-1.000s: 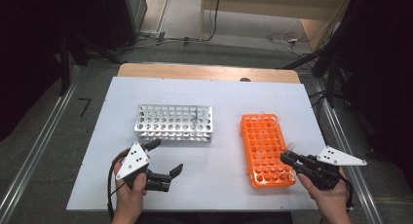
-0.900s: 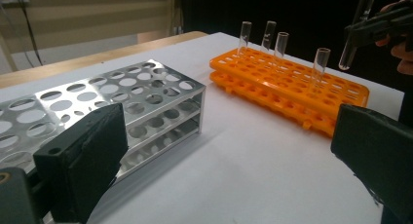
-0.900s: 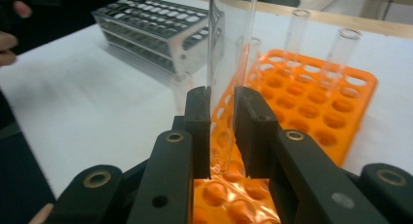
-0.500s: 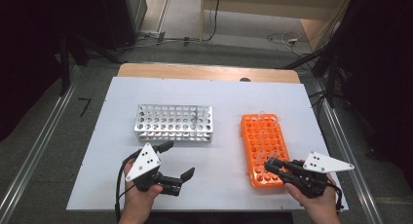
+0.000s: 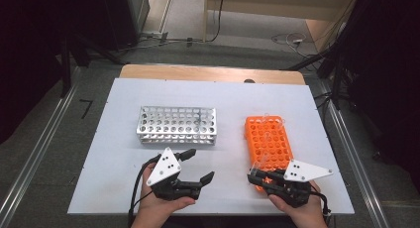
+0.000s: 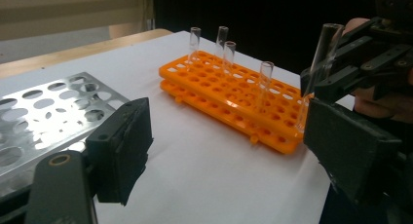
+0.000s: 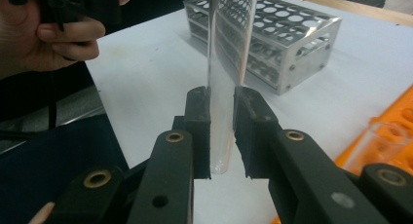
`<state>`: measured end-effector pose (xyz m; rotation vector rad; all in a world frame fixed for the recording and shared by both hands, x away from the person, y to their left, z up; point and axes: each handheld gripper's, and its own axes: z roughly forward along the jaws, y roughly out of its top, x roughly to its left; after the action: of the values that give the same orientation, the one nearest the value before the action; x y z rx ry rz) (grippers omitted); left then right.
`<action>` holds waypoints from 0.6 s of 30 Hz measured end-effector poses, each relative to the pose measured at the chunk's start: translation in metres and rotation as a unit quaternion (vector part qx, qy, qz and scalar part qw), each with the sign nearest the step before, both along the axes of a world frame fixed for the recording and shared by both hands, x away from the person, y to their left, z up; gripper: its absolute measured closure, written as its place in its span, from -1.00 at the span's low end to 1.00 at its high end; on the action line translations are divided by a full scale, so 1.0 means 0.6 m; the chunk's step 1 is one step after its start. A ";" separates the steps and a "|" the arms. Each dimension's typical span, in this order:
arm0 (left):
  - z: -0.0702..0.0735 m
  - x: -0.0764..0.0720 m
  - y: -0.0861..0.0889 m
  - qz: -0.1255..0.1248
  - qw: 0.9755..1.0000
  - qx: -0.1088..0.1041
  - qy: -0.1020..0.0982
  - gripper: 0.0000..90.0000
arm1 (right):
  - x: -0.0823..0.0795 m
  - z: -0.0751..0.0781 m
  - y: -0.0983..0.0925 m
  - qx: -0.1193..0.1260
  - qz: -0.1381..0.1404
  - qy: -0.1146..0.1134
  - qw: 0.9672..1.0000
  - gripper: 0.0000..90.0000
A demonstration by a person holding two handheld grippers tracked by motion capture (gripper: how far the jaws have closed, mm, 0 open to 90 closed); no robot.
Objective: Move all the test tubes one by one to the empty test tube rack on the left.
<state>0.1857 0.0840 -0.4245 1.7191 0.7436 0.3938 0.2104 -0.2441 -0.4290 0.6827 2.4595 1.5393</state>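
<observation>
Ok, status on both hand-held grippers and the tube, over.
Right hand-held gripper clamped on a clear test tube, upright. Left hand-held gripper open, jaws just closing some, nothing between. Path to the metal rack clear.

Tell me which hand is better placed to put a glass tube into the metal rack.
Right. Its tongs already clamp a glass tube upright, lifted clear of the orange rack. The left tongs are open and empty, though nearer the metal rack.
</observation>
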 end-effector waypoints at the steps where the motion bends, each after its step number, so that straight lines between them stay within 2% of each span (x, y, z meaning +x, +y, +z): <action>1: 0.001 0.000 -0.003 -0.004 1.000 0.001 0.003 -0.56 | 0.000 0.000 0.000 0.000 0.000 0.000 1.000 0.65; 5: 0.004 -0.002 -0.012 -0.011 1.000 -0.007 0.006 -0.48 | -0.004 -0.004 0.017 -0.004 0.013 0.001 1.000 0.65; 7: 0.005 -0.003 -0.015 -0.018 1.000 -0.012 0.008 -0.36 | -0.006 -0.007 0.026 -0.005 0.019 0.006 1.000 0.65; 9: 0.005 -0.004 -0.020 -0.025 0.999 -0.016 0.012 -0.35 | -0.007 -0.008 0.029 -0.008 0.021 0.004 1.000 0.65; 14: 0.007 -0.009 -0.038 -0.039 0.999 -0.005 0.013 -0.24 | -0.013 -0.013 0.049 -0.015 0.035 0.007 0.999 0.65; 18: 0.007 -0.012 -0.049 -0.056 0.998 -0.009 0.017 -0.13 | -0.017 -0.017 0.061 -0.021 0.043 0.006 0.999 0.65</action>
<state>0.1784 0.0548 -0.4203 1.7451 0.6692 0.2813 0.2004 -0.2075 -0.4390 0.5887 2.5542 1.5120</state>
